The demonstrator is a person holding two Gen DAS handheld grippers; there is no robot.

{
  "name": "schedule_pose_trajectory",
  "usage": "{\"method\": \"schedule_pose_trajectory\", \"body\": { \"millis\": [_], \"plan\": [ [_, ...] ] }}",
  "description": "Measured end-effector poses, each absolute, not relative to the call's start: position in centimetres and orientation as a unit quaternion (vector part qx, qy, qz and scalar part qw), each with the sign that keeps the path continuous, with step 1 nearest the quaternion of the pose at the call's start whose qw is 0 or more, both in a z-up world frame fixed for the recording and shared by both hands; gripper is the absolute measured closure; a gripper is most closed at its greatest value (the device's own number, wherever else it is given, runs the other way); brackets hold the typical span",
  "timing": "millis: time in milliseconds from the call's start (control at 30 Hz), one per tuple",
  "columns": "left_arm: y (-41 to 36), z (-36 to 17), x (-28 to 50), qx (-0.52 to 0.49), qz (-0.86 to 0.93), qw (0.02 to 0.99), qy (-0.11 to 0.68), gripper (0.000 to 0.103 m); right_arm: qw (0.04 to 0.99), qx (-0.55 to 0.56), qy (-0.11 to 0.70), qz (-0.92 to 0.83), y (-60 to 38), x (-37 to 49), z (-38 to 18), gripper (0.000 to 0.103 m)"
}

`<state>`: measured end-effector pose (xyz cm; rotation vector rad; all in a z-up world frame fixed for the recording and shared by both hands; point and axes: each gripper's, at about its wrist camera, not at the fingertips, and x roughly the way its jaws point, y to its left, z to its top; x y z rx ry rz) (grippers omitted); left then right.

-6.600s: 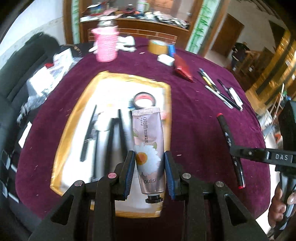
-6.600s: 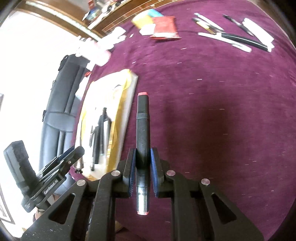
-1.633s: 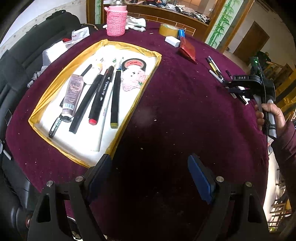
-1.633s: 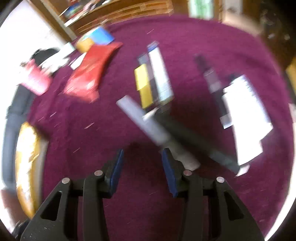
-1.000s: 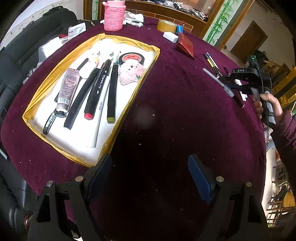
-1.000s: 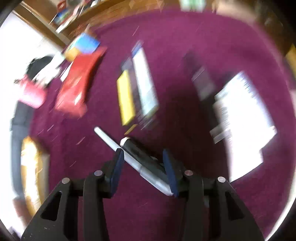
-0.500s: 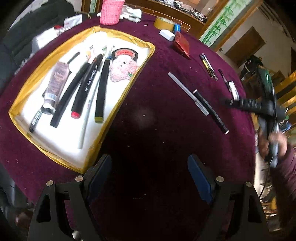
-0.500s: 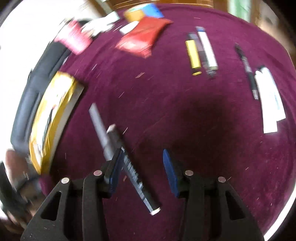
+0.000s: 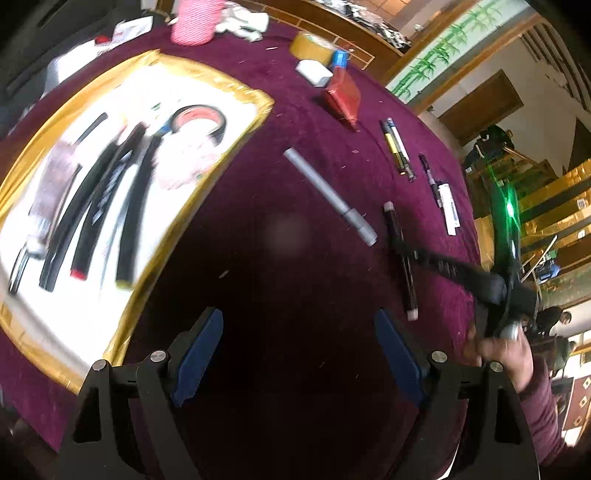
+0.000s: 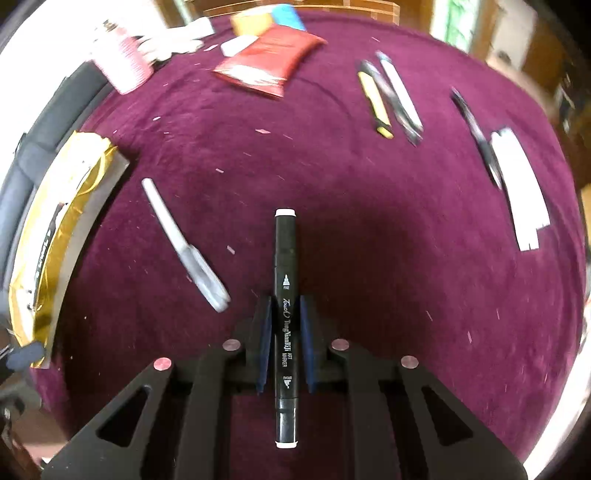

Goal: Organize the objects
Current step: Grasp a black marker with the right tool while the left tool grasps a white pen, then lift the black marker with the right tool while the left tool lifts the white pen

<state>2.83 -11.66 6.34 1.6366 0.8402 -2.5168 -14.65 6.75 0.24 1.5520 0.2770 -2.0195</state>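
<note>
the round table under a deep purple velvet cloth (image 10: 369,229) is filling both views. on its left side a shallow white tray with a gold foil rim (image 9: 221,83) is holding a row of black markers, a tube and a roll of tape, all blurred. at the far edge a pink knitted cup (image 9: 192,18) and a red foil packet (image 10: 269,61) are sitting, and further right a small group of pens is lying on the cloth.

the left gripper (image 9: 297,354) is hanging over bare cloth near the tray's near right corner, its blue pads spread wide with nothing between them.

the right gripper (image 10: 284,343) has just been closing, and its blue pads are now pressing on both sides of a black double-ended art marker with white end caps and white lettering (image 10: 285,295). the marker is lying along the fingers, right of the table's middle, its far cap pointing away. a slim grey pen (image 10: 184,245) is lying just left of it on the cloth, slanted, not touching it.
</note>
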Motion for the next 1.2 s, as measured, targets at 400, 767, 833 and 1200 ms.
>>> {"method": "schedule_pose_trajectory", "body": {
  "millis": [400,767,833,1200],
  "plan": [
    [-7.8,1.5,-11.0,0.56,-0.789,0.11,0.229,0.023,0.237,0.606,-0.019,-0.759,15.1,-11.4,1.6,0.09],
    [-4.4,1.2,-9.9,0.559,-0.826,0.039,0.063,0.092,0.221,0.591,-0.02,-0.775,15.7,-10.3,1.8,0.091],
    [-5.6,1.4,-8.8,0.568,-0.818,0.021,0.084,0.094,0.218,0.589,-0.011,-0.778,15.4,-10.3,1.8,0.091],
    [-5.2,1.2,-7.9,0.547,-0.834,0.001,0.077,0.076,0.187,0.57,0.037,-0.799,14.1,-9.6,2.1,0.09]
  ]
}}
